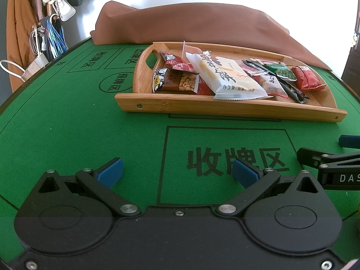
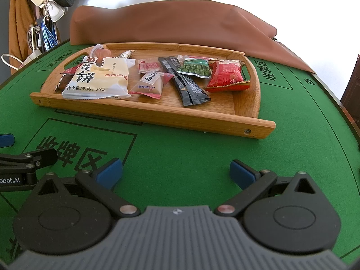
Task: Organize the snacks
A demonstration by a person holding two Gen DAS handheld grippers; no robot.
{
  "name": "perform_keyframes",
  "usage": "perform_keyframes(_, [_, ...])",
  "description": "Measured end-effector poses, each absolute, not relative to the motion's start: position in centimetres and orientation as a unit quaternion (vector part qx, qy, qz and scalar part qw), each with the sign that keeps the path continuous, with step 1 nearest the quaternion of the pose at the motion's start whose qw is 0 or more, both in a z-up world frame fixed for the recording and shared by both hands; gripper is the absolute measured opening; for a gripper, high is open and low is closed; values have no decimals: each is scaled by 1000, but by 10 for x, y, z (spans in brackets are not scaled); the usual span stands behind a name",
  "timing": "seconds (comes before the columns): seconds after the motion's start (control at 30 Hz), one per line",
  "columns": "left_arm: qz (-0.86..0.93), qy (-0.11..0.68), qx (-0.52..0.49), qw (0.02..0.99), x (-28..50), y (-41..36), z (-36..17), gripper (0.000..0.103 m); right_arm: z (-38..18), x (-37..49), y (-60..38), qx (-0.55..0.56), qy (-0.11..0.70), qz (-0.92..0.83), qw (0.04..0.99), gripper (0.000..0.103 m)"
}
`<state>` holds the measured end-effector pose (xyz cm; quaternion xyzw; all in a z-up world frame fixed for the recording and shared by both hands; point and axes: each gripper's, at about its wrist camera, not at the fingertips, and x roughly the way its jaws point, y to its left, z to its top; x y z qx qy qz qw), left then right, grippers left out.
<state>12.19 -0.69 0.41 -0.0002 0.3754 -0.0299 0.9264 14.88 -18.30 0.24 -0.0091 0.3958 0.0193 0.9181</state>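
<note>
1 bamboo tray (image 2: 157,114), 1 white packet (image 2: 99,78), 1 green packet (image 2: 195,68), 2 black sticks (image 2: 186,83)

Home: green mahjong table (image 1: 67,123), coats and bags (image 1: 45,11) hung nearby.

Green felt table (image 2: 202,148) with black print — tan bamboo tray (image 2: 157,114), red packet (image 2: 225,78).

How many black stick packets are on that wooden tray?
2, side by side on the tray: one black stick packet, a second touching it, between the green pea packet and pink packet. Others may be hidden.
</note>
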Motion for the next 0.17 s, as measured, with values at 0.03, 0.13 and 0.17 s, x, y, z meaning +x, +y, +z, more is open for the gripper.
perform_keyframes(0.03, [-30, 375, 0, 926, 122, -7, 4, 103, 2, 149, -183, -9, 396, 19, 918, 103])
perform_keyframes(0.13, [-30, 375, 0, 926, 122, -7, 4, 103, 2, 149, -183, -9, 396, 19, 918, 103])
perform_keyframes(0.17, [-30, 375, 0, 926, 122, -7, 4, 103, 2, 149, -183, -9, 396, 19, 918, 103])
